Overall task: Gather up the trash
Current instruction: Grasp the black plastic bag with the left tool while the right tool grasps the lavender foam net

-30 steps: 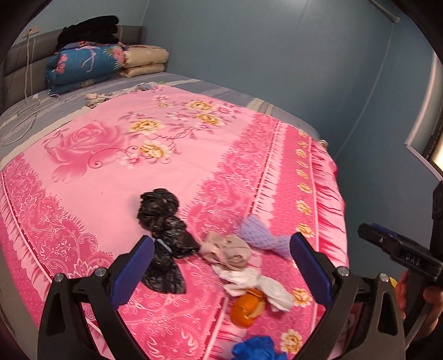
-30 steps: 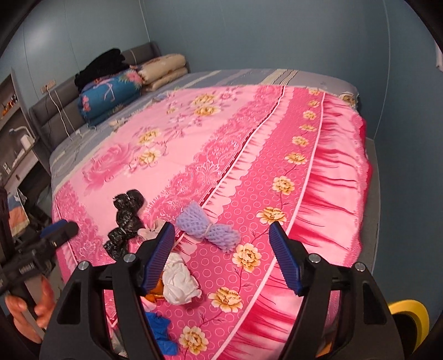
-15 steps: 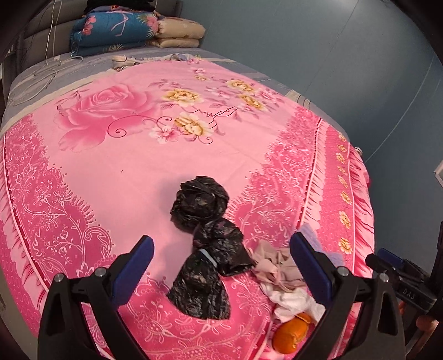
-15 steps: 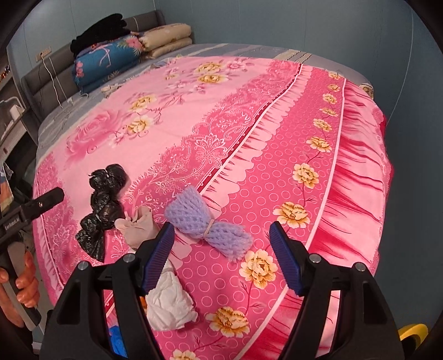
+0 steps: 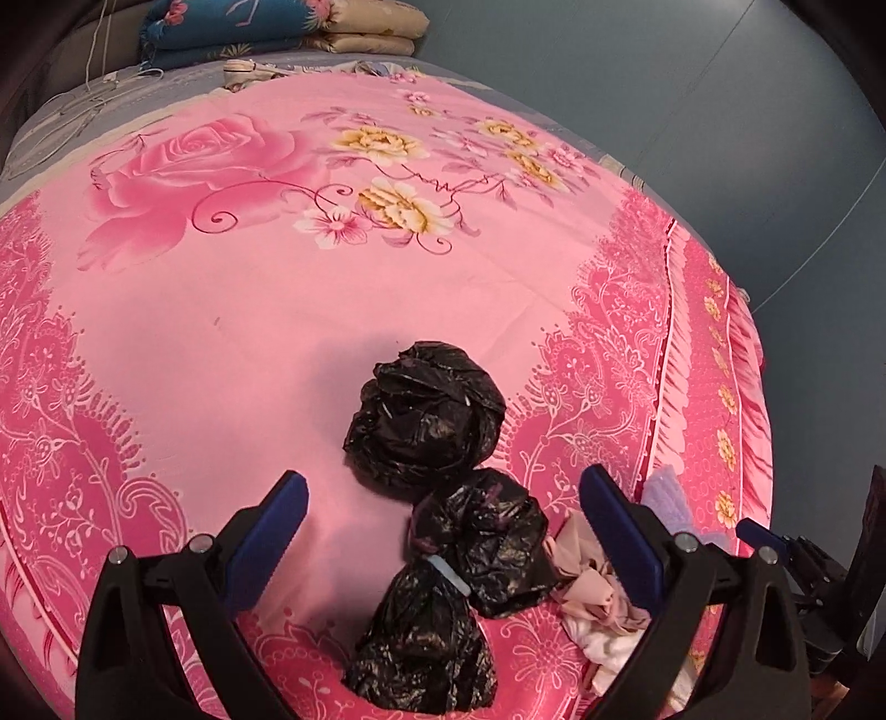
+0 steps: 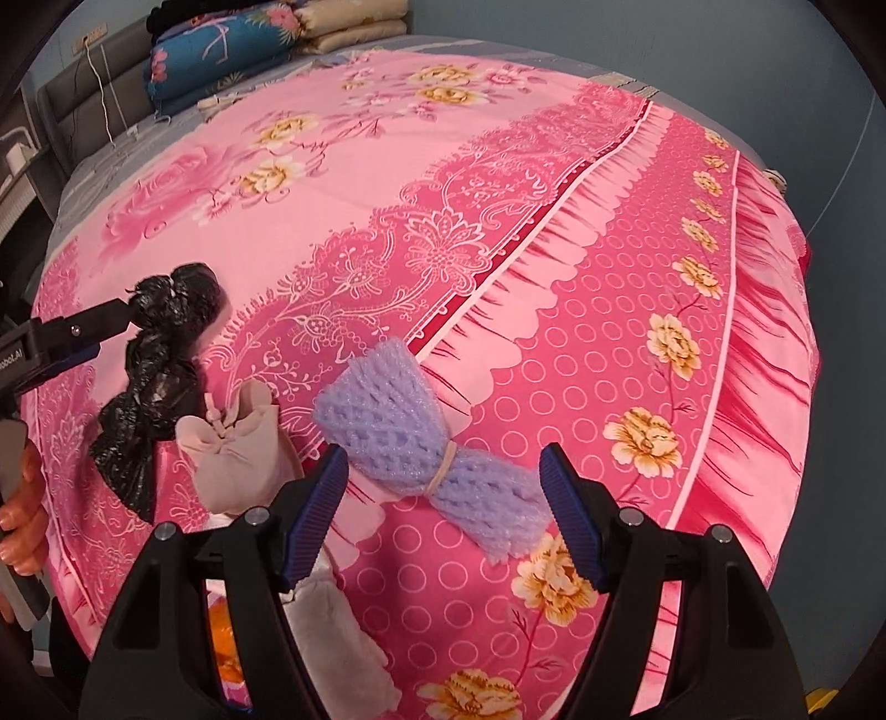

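Observation:
Trash lies in a cluster near the foot of a pink flowered bedspread (image 5: pixel 232 332). Knotted black plastic bags (image 5: pixel 437 498) sit between the wide-apart blue pads of my left gripper (image 5: pixel 443 504), which hangs open just above them. A purple foam net tied with a rubber band (image 6: pixel 426 443) lies between the spread pads of my right gripper (image 6: pixel 443 482), open above it. A beige knotted cloth bundle (image 6: pixel 238 443) rests between the bags (image 6: pixel 160 387) and the net. A white crumpled wad (image 6: pixel 338 637) and something orange (image 6: pixel 227 659) lie partly hidden behind the right gripper's frame.
Folded quilts and pillows (image 5: pixel 277 27) are stacked at the headboard, with cables (image 5: pixel 83 94) on the grey sheet. The bed's edge drops off at the right (image 6: pixel 775 387) beside a blue wall. A hand (image 6: pixel 22 520) holds the left gripper at the right view's left edge.
Both grippers have come down and forward toward the bed. The black bags now fill the left view's lower centre, and the purple net has moved in between the right gripper's pads.

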`<action>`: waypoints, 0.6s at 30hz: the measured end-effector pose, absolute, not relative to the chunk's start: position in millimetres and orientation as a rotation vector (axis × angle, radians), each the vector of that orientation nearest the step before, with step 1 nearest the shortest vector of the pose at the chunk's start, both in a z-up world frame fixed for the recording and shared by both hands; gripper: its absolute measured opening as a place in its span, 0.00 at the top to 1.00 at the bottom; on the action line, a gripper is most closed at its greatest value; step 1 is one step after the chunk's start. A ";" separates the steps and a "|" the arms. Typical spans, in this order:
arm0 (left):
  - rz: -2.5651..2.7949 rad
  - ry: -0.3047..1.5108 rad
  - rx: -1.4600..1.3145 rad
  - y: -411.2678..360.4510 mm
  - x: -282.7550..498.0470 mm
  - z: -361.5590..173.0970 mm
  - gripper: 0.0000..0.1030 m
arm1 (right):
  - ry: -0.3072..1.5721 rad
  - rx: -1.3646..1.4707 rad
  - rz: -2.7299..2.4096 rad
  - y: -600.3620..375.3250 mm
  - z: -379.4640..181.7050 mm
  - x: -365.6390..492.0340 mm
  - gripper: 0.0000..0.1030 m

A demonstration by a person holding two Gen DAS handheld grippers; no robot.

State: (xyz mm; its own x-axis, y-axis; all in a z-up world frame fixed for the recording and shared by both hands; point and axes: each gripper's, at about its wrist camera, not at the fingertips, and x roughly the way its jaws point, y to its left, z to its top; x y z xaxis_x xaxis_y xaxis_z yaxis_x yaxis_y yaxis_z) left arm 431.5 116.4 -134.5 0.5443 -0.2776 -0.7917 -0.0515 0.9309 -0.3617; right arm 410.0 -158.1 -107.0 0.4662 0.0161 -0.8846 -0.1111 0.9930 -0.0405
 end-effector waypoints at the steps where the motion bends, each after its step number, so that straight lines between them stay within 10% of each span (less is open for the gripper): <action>1: -0.142 0.996 -0.354 114.4 433.9 -136.1 0.08 | 1.095 -0.109 0.074 -156.2 -112.2 414.5 0.34; 8: -0.168 0.978 -0.340 106.6 444.6 -142.7 0.12 | 1.123 -0.137 0.068 -150.2 -129.2 429.4 0.34; 18: -0.234 1.032 -0.385 99.5 447.6 -165.3 0.69 | 1.142 -0.195 0.086 -132.6 -142.8 436.9 0.47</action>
